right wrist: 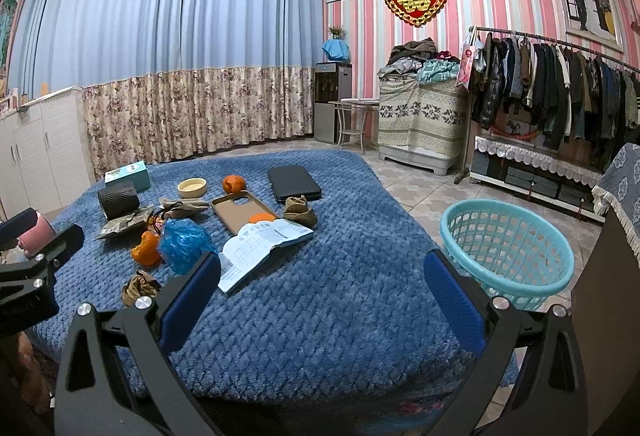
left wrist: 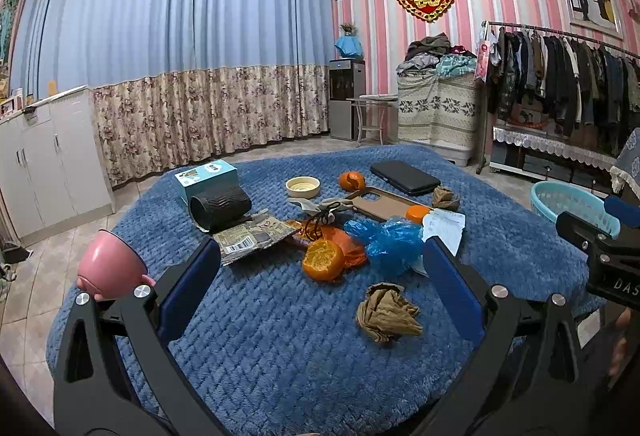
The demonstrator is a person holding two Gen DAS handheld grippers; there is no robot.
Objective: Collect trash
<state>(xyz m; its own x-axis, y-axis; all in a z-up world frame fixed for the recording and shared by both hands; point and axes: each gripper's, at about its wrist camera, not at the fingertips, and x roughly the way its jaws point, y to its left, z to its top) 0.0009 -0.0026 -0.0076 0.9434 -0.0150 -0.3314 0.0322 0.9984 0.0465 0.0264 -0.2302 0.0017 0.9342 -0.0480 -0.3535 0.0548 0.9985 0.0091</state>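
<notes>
Fingers: left gripper (left wrist: pixel 322 268) and right gripper (right wrist: pixel 322 272) both spread wide, holding nothing.
Trash: crumpled brown paper (left wrist: pixel 387 313) between the left fingers; orange peel (left wrist: pixel 323 259) and blue plastic bag (left wrist: pixel 390 239) just beyond their tips.
Leaflet: white leaflet (right wrist: pixel 260 246) just past the right gripper's left finger.
Basket: teal basket (right wrist: pixel 508 250) beyond its right finger, off the surface (right wrist: pixel 340 316).

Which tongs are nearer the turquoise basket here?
Right. The right tongs hang open with the turquoise basket just beyond their right finger; the left tongs sit over the trash, farther from it.
</notes>
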